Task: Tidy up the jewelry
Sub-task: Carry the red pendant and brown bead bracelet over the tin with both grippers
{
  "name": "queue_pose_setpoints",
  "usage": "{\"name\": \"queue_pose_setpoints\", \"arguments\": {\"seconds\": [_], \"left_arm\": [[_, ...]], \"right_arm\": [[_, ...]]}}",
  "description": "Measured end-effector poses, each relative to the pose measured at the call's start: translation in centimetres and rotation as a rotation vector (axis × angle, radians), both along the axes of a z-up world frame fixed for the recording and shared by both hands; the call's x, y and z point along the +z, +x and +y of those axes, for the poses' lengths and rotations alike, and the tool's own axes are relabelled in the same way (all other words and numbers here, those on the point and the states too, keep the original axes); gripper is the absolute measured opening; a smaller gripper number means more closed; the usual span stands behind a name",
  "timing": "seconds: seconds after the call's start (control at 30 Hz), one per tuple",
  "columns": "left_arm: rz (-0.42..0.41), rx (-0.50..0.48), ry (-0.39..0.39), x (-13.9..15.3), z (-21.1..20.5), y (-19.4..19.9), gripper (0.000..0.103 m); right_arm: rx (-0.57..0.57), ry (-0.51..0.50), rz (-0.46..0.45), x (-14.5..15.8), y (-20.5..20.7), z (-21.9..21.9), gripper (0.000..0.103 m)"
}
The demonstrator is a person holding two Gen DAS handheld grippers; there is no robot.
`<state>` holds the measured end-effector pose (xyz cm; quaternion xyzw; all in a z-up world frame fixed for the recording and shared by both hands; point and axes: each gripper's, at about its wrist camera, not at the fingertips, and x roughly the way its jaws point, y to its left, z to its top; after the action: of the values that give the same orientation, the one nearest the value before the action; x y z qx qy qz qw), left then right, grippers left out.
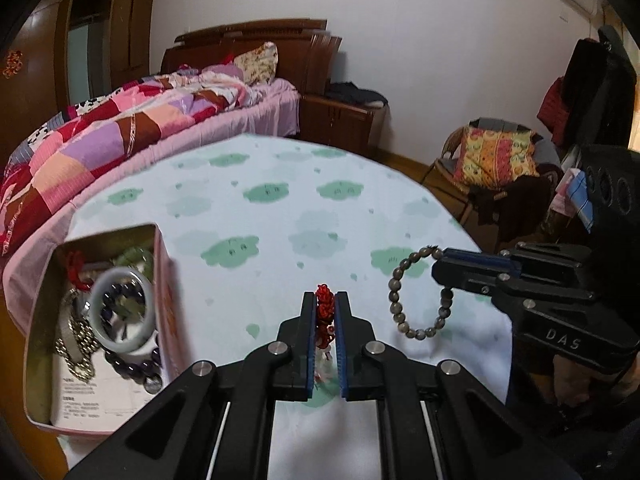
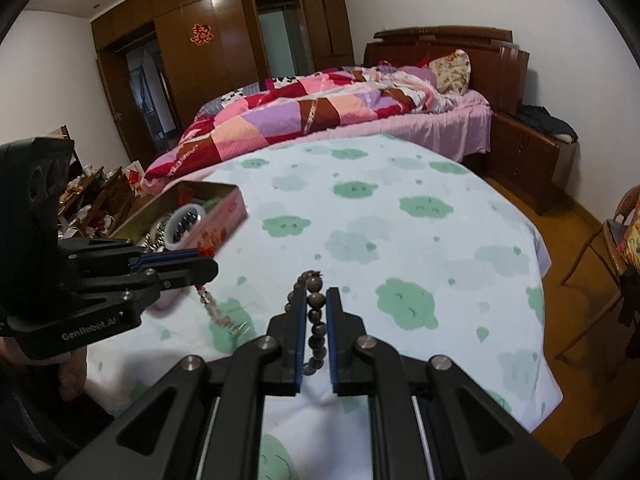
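Through your left wrist camera, your left gripper (image 1: 325,300) is clamped on a red knotted cord charm (image 1: 324,308); its blue-padded fingers (image 1: 309,344) pinch the braid, and a pale, glassy pendant hangs between them below the knot. Only this view looks down into the pink tin box (image 1: 166,304) at the left: a smooth, pale jade bangle (image 1: 120,312), dark purple round beads (image 1: 134,366), a metal chain-link watch band (image 1: 78,340) and a red cord lie on printed paper. To the right, your right gripper (image 1: 440,264) holds a grey-brown bead bracelet (image 1: 416,292), which hangs as an open ring above the tabletop (image 1: 280,168), covered in a soft white cloth with green cloud prints.

Through your right wrist camera, the right gripper (image 2: 316,300) is closed on that bead bracelet (image 2: 314,312); its dull round beads run in a line between the fingers (image 2: 298,336). Here the left gripper (image 2: 200,260) appears side-on at the left, with the charm (image 2: 212,304) dangling beneath it in a blurred strand over the cloth (image 2: 400,220). The tin box (image 2: 224,212) shows only its pink side wall and rim, with the bangle (image 2: 186,222) partly seen.
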<state>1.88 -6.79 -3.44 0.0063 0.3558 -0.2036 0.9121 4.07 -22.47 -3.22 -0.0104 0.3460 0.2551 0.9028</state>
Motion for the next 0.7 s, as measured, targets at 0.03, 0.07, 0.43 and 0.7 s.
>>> {"name": "queue_pose_setpoints", "arguments": {"seconds": [0.03, 0.07, 0.43, 0.7], "left_arm": [[-0.011, 0.002, -0.005, 0.4, 0.2, -0.1, 0.007], [-0.020, 0.003, -0.009, 0.9, 0.4, -0.1, 0.007], [-0.127, 0.015, -0.052, 6.0, 2.7, -0.9, 0.007], [-0.218, 0.090, -0.046, 9.7, 6.3, -1.3, 0.007]], "right_arm": [[0.003, 0.001, -0.005, 0.2, 0.0, 0.2, 0.012], [0.008, 0.003, -0.011, 0.5, 0.0, 0.4, 0.012], [0.053, 0.012, -0.065, 2.9, 0.4, 2.4, 0.012], [0.105, 0.012, -0.109, 4.8, 0.6, 4.5, 0.012]]}}
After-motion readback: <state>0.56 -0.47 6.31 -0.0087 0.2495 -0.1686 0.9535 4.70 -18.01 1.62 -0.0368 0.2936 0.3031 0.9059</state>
